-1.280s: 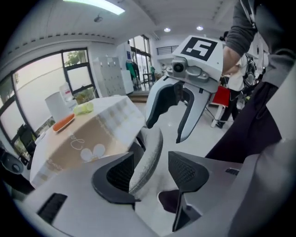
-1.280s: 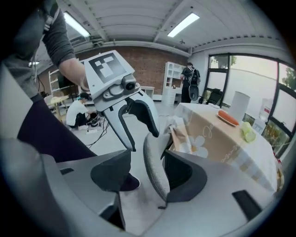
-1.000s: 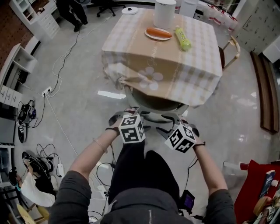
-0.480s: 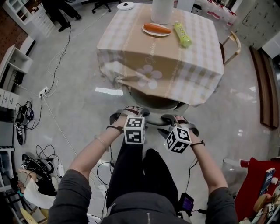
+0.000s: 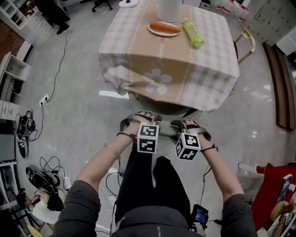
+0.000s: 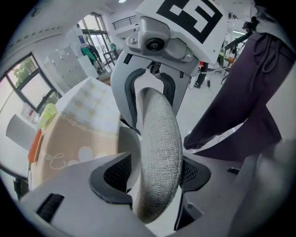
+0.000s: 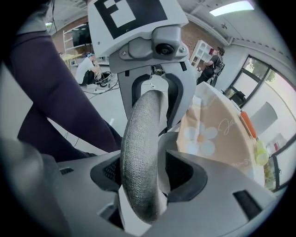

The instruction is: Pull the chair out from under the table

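**A:** Where do we find the chair [image 5: 163, 109]?

**B:** It is tucked under the near side of the table [image 5: 134, 41]. The seat points in beneath the hanging cloth [image 5: 162, 83] and the back is turned toward us.

**A:** And its long axis?

**B:** The padded grey top of the back [image 6: 159, 139] runs left to right across the head view, bowed in a curve. In each gripper view it runs straight away from the camera, rising toward the other gripper.

**A:** What do we make of the grippers?

**B:** The left gripper [image 5: 139, 119] has its jaws closed onto that grey padding, with a dark pad pressed to either flank. The right gripper [image 5: 186, 126] is clamped on it the same way, just beside the left one — both sit on the same rail, near its middle.

**A:** What can't we see?

**B:** Most of the seat is hidden, since the cloth covers all but a dark sliver. We cannot make out the chair's legs at all, because the grippers, our forearms and our dark trousers [image 5: 152, 185] cover that stretch of floor. The rail's two ends are hard to follow in the head view — the marker cubes sit in front of them.

**A:** And on the table?

**B:** At the far side there is a plate [image 5: 164, 28] with something orange on it, and a green bottle [image 5: 193, 33] lying beside it. A white cylinder [image 5: 169, 9] behind them is cut off by the frame's top edge.
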`<action>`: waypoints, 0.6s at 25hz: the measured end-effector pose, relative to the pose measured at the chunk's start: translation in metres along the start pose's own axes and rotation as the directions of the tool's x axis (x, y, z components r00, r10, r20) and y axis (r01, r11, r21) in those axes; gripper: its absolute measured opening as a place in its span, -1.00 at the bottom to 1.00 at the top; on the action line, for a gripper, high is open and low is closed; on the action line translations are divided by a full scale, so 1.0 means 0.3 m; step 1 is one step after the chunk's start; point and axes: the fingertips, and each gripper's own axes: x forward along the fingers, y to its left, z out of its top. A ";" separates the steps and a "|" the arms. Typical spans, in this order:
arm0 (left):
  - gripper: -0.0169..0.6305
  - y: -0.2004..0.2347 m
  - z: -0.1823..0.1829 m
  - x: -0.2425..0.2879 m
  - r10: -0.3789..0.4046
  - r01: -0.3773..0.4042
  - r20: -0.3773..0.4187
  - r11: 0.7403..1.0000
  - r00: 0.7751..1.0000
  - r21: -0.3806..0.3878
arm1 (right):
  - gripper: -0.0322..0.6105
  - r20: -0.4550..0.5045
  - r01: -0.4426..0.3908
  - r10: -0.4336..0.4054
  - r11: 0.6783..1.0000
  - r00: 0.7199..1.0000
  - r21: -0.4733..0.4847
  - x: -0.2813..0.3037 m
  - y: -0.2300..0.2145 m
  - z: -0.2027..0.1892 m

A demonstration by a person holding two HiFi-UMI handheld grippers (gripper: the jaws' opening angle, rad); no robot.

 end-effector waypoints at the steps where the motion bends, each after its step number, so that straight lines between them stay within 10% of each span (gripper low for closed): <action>1: -0.10 0.001 -0.001 0.006 -0.009 0.009 0.004 1.000 1.000 -0.004 | -0.24 -0.007 -0.003 0.003 1.000 1.000 -0.012 0.008 0.000 -0.003; 15: -0.24 -0.015 -0.011 0.067 -0.059 0.059 0.017 0.998 0.998 0.002 | -0.24 -0.038 -0.073 0.073 0.997 0.997 -0.008 0.066 0.004 -0.027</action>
